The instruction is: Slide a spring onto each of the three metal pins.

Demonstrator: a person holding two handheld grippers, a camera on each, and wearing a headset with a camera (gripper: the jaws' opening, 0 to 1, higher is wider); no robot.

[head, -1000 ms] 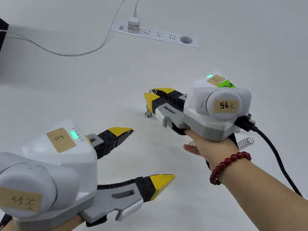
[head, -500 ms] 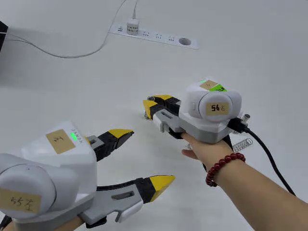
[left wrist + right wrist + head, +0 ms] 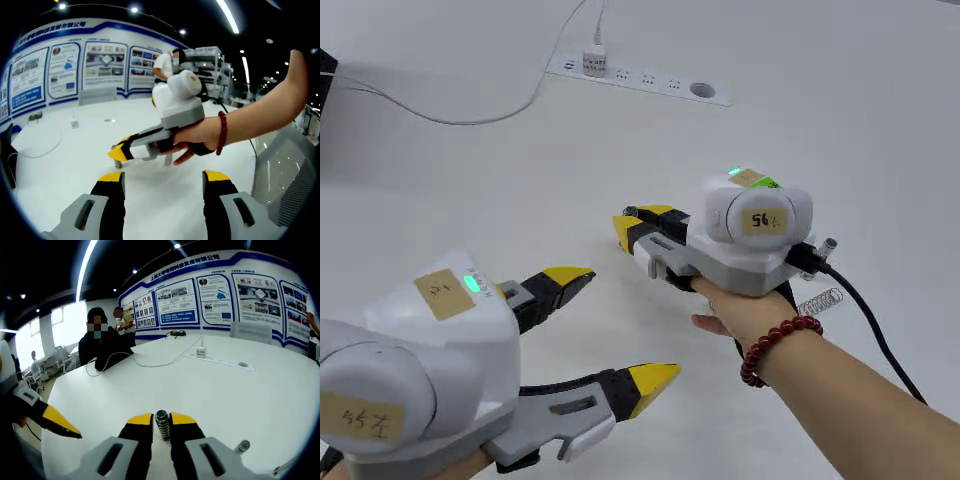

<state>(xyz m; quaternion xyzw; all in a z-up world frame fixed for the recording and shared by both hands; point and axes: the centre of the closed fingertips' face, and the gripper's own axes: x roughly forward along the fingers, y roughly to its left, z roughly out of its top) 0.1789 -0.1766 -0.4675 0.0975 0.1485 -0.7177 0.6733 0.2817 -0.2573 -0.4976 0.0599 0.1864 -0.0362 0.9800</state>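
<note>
My left tongs (image 3: pixel 615 325) are at the left, low over the white surface (image 3: pixel 470 200). They are released: the two yellow tips stand well apart and nothing is between them. In the left gripper view, the tips are also spread, and the surface under them is bare.

Toward the middle, my right tongs (image 3: pixel 630 225) point to the left, with the tip close to the surface. They are clenched on a spring (image 3: pixel 161 425). In the right gripper view, the spring stands upright between the two yellow tips, and its round top end sticks out just above them. I cannot tell if its lower end touches the surface.

At the right, behind my wrist with the bracelet (image 3: pixel 775 342) of red beads, a second spring (image 3: pixel 820 299) lies on the surface. A short metal pin (image 3: pixel 828 245) is near it, a little farther from me. Far behind, a white power strip (image 3: pixel 650 78) lies on the surface.
</note>
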